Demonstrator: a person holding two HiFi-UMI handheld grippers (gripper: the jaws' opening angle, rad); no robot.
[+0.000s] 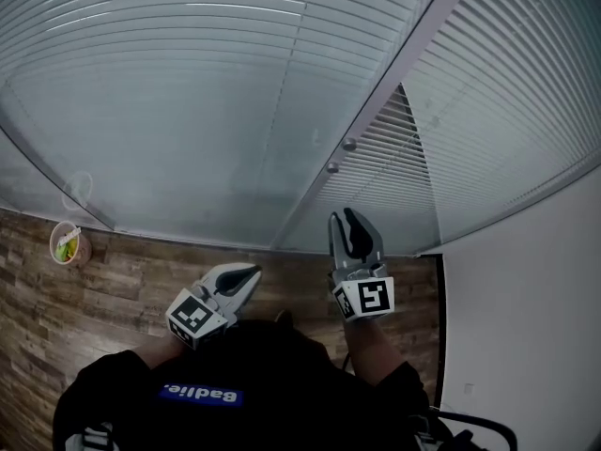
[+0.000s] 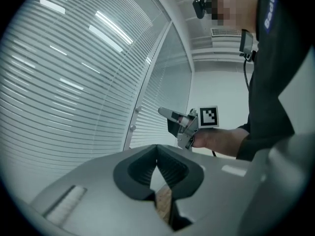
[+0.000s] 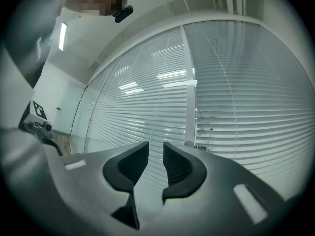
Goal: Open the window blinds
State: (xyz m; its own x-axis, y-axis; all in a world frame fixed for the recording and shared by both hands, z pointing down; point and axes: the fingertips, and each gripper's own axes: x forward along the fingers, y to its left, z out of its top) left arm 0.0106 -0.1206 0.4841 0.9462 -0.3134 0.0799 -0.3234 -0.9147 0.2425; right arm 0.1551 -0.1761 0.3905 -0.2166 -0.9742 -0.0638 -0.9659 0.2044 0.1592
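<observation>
1. Looking down in the head view, the white slatted window blinds (image 1: 188,83) hang lowered across the whole upper part. The left tongs (image 1: 246,275) sit low over the brown wood-plank floor (image 1: 113,289), angled up and to the right toward the blinds and well short of them. The right tongs (image 1: 349,225) point at the foot of the white upright frame post (image 1: 376,111) that divides two blind panels, below two small round knobs (image 1: 348,144). They are near the blinds.
2. In the left gripper view, the left tongs are together with their dark tips meeting and nothing between them. The blinds spread across the left side and ahead. The right tongs show beyond the tips, held level in a hand (image 2: 216,139), with the blinds to their left.
3. In the right gripper view, the right tongs stand apart and clamp nothing. The blinds lie straight ahead past the tips and show through the gap. The frame post rises just to the right of that gap.
</observation>
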